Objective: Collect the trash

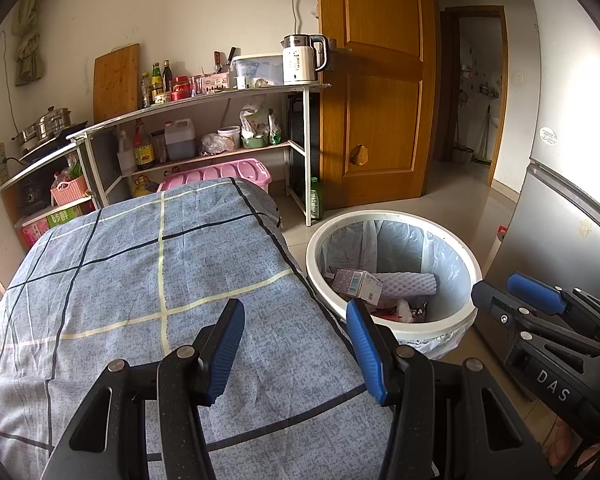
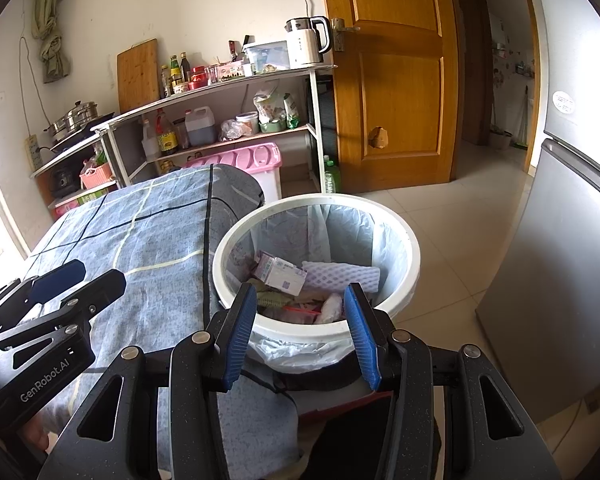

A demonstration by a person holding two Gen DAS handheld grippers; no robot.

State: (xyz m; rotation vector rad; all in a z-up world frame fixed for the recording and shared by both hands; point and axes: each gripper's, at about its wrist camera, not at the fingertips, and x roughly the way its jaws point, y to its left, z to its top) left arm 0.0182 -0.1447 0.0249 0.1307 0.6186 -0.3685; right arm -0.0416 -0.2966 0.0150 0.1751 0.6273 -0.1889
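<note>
Nearest the cameras, both grippers stood with their blue-padded fingers spread wide and nothing between them. The left gripper [image 1: 296,350] hung over the near right part of the blue checked cloth [image 1: 140,280], close to the edge where the cloth dropped away toward the bin. The right gripper [image 2: 300,330] was held just short of the near rim of the white trash bin [image 2: 408,240], level with it or a little above, its fingers framing the opening. Seen from the left wrist camera, the right gripper lay to the right of the bin, in front of the grey refrigerator [image 1: 560,248].

The bin stood on the floor, pressed close against the hanging side of the cloth, with its pale liner bag [image 2: 340,220] folded over the rim. The collected trash lay inside: a small printed carton [image 2: 280,272], a white foam net sleeve [image 2: 340,276] beside it, and mixed wrappers [image 2: 300,308] lower down.

The cloth surface ahead of the left gripper was bare and flat. To the right of the bin, pale tiled floor [image 2: 460,220] ran open between bin and refrigerator.

Farther back stood a metal shelf rack [image 1: 308,152] with bottles, a white kettle [image 1: 300,60] on top and a pink plastic box [image 1: 228,172] below. A green bottle [image 1: 317,200] stood by its leg. Behind it were a wooden door [image 1: 380,80] and an open doorway [image 1: 476,92].
</note>
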